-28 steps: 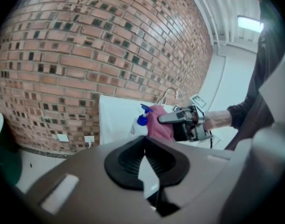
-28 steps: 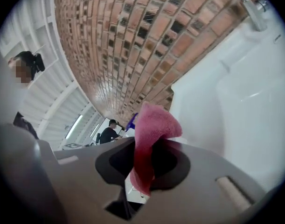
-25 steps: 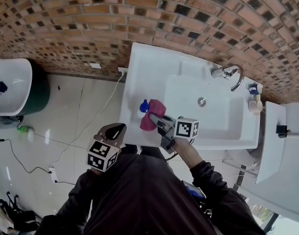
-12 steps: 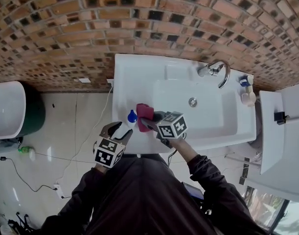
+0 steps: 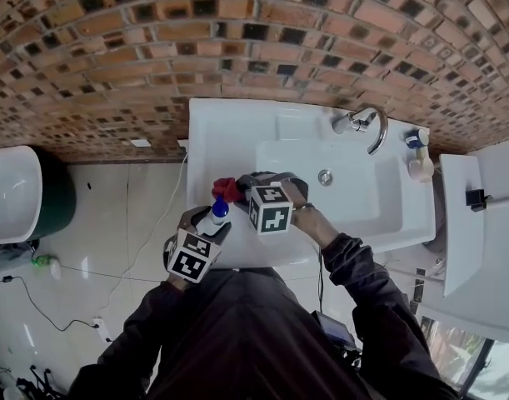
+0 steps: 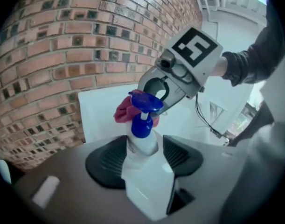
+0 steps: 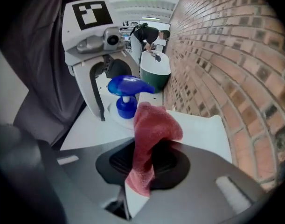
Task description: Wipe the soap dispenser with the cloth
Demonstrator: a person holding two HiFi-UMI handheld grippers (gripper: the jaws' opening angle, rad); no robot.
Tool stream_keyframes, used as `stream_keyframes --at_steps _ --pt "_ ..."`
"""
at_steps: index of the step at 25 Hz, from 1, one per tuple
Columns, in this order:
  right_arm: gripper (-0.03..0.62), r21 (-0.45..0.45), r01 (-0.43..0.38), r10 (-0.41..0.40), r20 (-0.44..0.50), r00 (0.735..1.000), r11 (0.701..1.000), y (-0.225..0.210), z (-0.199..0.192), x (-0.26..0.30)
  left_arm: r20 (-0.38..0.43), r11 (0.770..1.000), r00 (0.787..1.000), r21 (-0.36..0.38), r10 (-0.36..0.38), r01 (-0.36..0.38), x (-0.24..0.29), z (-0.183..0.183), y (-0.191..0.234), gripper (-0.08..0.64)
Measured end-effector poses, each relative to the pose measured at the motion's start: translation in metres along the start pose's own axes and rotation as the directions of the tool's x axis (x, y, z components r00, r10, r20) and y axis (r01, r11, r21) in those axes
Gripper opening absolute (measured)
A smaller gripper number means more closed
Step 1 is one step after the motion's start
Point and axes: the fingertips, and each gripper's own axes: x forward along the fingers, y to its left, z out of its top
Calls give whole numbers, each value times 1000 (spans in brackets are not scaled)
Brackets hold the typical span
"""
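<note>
The white plastic soap dispenser with the blue pump head (image 6: 147,171) sits over the flat left deck of the white ceramic washbasin (image 5: 206,140), near its front left corner. I cannot tell whether its base rests on the deck.

1. Left gripper (image 5: 208,223): I see its jaws opening, spread wide, with the dispenser body between them. A gap shows between the bottle neck and the pad on the right, so the pads are not clamping it.
2. Right gripper (image 7: 146,162): its jaws are pressed together on the red terry cloth (image 7: 154,125). The cloth is pinched at its lower fold, and the free end bunches up beyond the jaw tips.
3. The bunched cloth lies just beside the blue pump head, on its wall side. No view shows me whether the two touch.
4. The two grippers face each other across the dispenser, close together. The right one comes in from the bowl side and the left one from the front edge.

Clearances:
- Left of the dispenser, the basin edge drops straight to the pale tiled floor (image 5: 112,198).
- Behind it, bare deck runs back to the brick wall (image 5: 112,40).
- To the right, the basin bowl lies open, with the chrome tap (image 5: 372,125) well apart at the far side.
</note>
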Motion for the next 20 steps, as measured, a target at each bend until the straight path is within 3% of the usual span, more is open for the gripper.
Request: stream_keyframes --at_steps 6,10,13,17,20 --pt "67 54 -101 100 15 995 993 5 -16 44 -37 1000 999 7 -16 16 5 -5 0 255" --pt "67 46 -95 96 -39 995 994 10 -25 66 -53 1000 999 3 -3 4 14 -11 3 255" --pt "67 88 -95 98 -40 994 992 13 -28 65 -59 1000 998 17 13 -12 20 -12 5 256" --pt "67 106 -89 94 -40 995 990 23 -31 49 -74 995 997 102 -3 11 22 -14 7 244" --pt "67 148 -61 67 -38 997 987 27 -36 34 -107 966 991 236 -85 108 20 -18 3 232"
